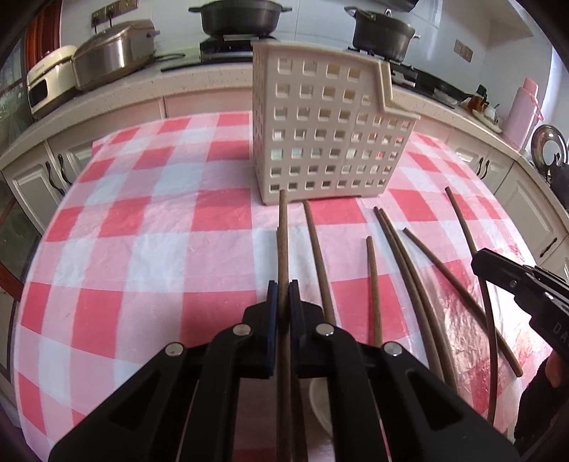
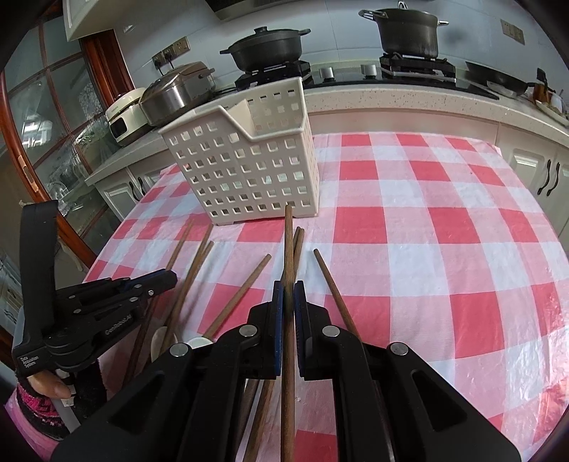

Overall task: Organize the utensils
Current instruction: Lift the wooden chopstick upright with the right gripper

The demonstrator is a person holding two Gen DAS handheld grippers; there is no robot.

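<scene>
A beige perforated utensil basket (image 1: 320, 138) stands upright on the checked tablecloth; it also shows in the right wrist view (image 2: 249, 163). My left gripper (image 1: 283, 295) is shut on a brown wooden chopstick (image 1: 283, 234) that points toward the basket's base. My right gripper (image 2: 288, 295) is shut on another brown chopstick (image 2: 288, 241), also pointing at the basket. Several more chopsticks (image 1: 402, 248) lie loose on the cloth between the grippers, also seen in the right wrist view (image 2: 195, 270). White spoon ends (image 2: 199, 342) lie under them.
The red and white checked tablecloth (image 1: 142, 231) covers the table. Behind it runs a counter with a rice cooker (image 1: 113, 53), two dark pots (image 1: 242, 17) on a stove, and a pink flask (image 1: 522, 110). The left gripper's body (image 2: 89, 312) shows at left.
</scene>
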